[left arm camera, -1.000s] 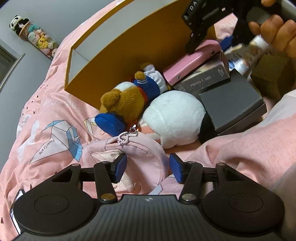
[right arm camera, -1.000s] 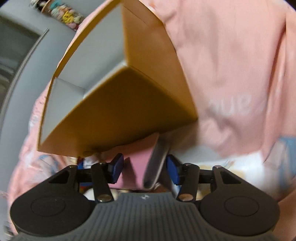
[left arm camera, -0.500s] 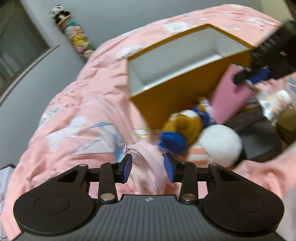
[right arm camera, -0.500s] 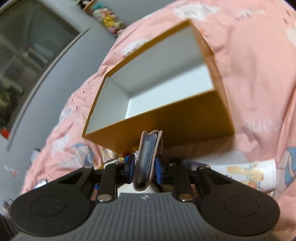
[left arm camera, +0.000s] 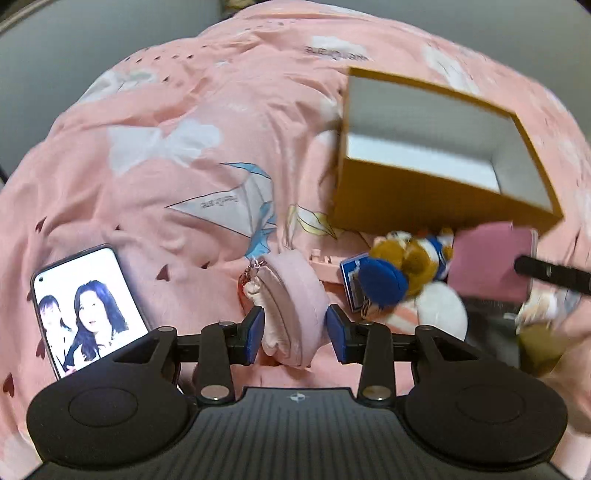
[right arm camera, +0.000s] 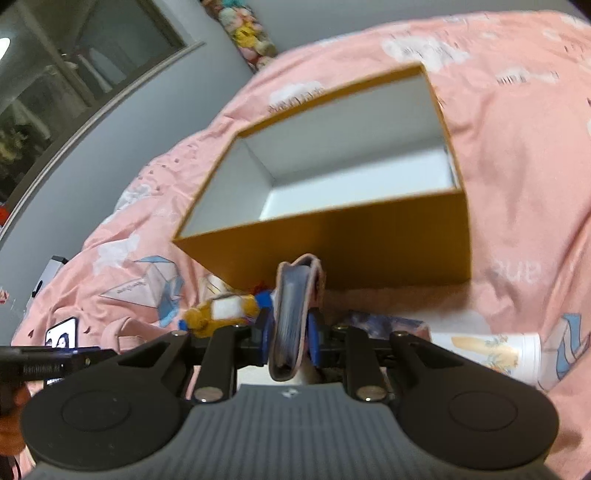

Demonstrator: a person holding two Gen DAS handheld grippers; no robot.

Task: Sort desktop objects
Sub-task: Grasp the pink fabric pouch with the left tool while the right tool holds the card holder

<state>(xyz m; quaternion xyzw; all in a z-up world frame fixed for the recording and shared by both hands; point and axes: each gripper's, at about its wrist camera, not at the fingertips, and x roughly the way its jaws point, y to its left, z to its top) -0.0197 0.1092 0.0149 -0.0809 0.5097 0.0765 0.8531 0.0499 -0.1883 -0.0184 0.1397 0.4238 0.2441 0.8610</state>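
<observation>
Bedroom in a home. Pink duvet [left arm camera: 177, 122] w/ origami-crane print covers the whole work surface, rumpled like a bed. Plush toys [right arm camera: 247, 33] stacked by grey wall, glass-front cabinet [right arm camera: 55, 85] at left. Phone [left arm camera: 83, 306], plush bear [left arm camera: 406, 266] and yellow box [right arm camera: 332, 206] lie on it.

Both wrist views look steeply down, close over the bedspread [left arm camera: 177, 110]; both share the yellow box [right arm camera: 369, 243].
</observation>
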